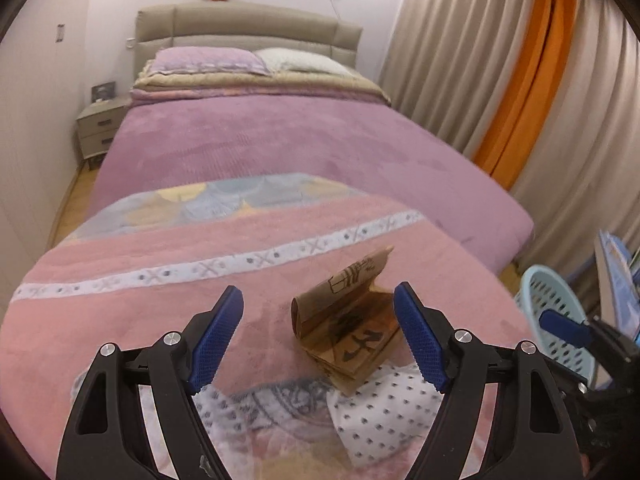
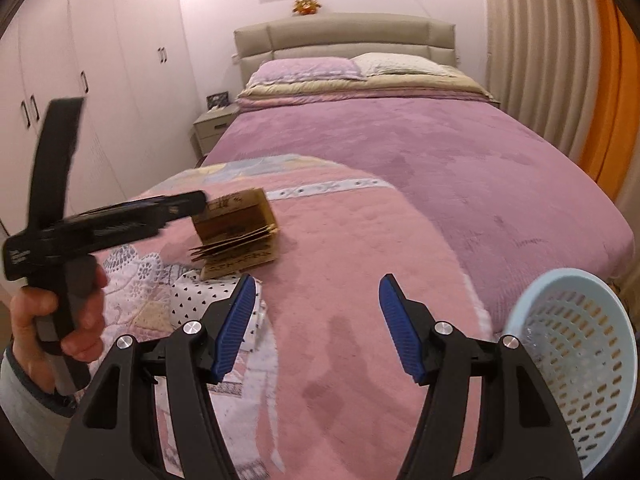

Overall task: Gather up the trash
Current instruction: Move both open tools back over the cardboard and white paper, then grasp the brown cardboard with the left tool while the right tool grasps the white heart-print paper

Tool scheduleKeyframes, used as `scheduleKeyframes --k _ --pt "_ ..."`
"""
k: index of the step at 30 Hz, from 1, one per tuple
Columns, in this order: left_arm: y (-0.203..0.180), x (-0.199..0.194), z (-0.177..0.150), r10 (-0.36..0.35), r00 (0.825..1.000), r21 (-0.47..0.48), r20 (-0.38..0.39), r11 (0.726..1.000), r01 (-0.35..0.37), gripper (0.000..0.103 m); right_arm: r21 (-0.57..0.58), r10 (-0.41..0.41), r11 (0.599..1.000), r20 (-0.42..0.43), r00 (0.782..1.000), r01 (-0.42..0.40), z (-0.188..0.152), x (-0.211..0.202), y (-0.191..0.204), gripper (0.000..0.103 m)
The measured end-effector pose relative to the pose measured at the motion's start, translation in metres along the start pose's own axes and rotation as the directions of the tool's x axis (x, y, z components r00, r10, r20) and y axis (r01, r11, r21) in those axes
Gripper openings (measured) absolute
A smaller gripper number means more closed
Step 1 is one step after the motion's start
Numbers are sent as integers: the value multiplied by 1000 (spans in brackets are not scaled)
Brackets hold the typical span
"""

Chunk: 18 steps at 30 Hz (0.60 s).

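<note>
Right tool (image 2: 316, 326) open over pink blanket (image 2: 360, 260), beside blue basket (image 2: 576, 344).

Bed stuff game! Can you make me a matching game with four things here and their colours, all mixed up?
Things:
1. folded paper bag
2. basket
3. curtain strip
4. blanket

Colours:
A. pink
B. orange
C. brown
D. pale blue

Right pairs: 1-C, 2-D, 3-B, 4-A.

The folded paper bag lies on the blanket at the foot of the bed; the basket is off to the right.
</note>
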<state>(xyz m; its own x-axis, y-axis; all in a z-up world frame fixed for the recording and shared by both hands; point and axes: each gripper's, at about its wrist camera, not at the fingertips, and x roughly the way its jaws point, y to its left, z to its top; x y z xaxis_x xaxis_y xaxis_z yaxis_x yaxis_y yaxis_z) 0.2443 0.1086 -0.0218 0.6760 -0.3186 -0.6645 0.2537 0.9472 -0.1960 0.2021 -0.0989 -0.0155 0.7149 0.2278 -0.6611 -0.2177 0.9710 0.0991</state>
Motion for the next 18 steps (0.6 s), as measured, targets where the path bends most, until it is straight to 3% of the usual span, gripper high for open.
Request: scheduleKeyframes --k 7,9,11,16,18 --pt "3 26 -5 -35 998 2 -60 999 36 51 -21 22 1000 -46 999 -23 2 20 10 60" --pt "2 29 -7 -46 997 1 -67 999 46 33 -11 41 999 -60 997 -41 4 26 8 60" --pt "0 31 -9 -35 997 12 -69 999 36 22 -2 55 998 -74 996 -56 4 32 8 60" --pt "6 17 -10 -12 998 -30 -63 1000 10 7 10 97 995 -119 988 -97 3 47 14 60" --pt "11 5 -10 6 999 -49 -45 999 -8 5 6 110 994 -131 985 -110 2 50 17 52"
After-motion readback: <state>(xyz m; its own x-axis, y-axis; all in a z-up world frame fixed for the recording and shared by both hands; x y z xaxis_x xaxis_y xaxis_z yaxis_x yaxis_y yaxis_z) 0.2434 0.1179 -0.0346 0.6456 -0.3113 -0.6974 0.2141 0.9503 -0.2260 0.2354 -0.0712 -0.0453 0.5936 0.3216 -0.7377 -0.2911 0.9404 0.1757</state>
